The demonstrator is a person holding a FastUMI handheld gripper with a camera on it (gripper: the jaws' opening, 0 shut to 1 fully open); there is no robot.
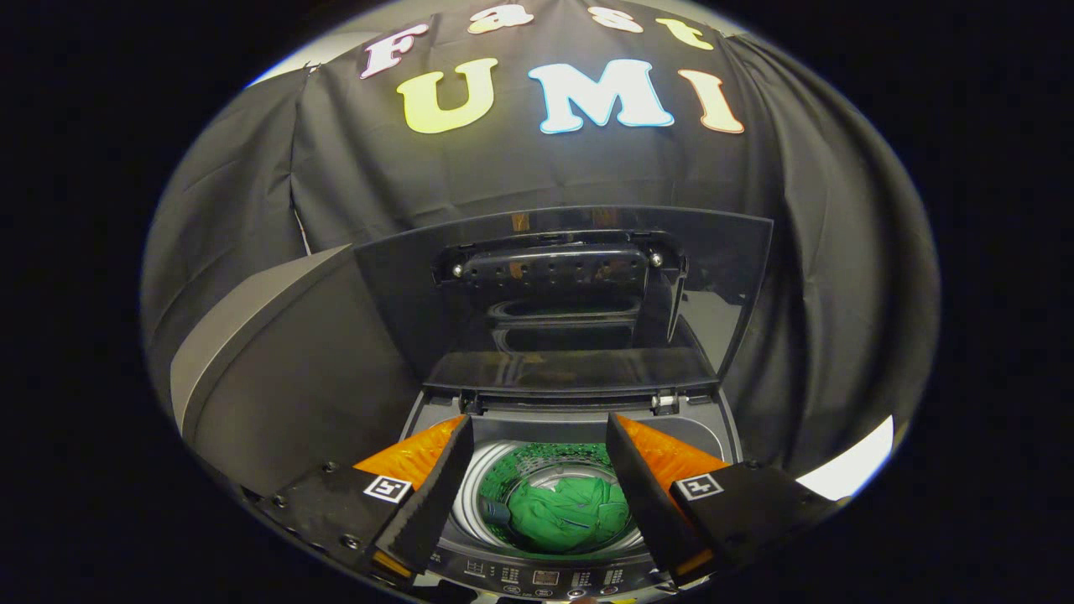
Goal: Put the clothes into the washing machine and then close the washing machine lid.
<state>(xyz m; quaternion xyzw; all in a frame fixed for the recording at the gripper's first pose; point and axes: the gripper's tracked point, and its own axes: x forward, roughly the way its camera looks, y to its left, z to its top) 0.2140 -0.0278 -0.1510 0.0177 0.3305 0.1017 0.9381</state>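
Observation:
A top-loading washing machine (713,436) stands just below and ahead of me, its dark glass lid (570,285) folded upright at the back. Down in the steel drum (491,478) lies a bundled green garment (570,513), seen in the gap between my fingers. My gripper (537,453) hovers above the drum opening, open, with nothing held between its fingers. The control panel (545,577) runs along the machine's near edge, right under the fingers.
A large grey slanted panel (277,377) stands close to the machine's left side. Black cloth hangs behind and to the right of the machine. A bright patch of floor (856,466) shows past the right finger.

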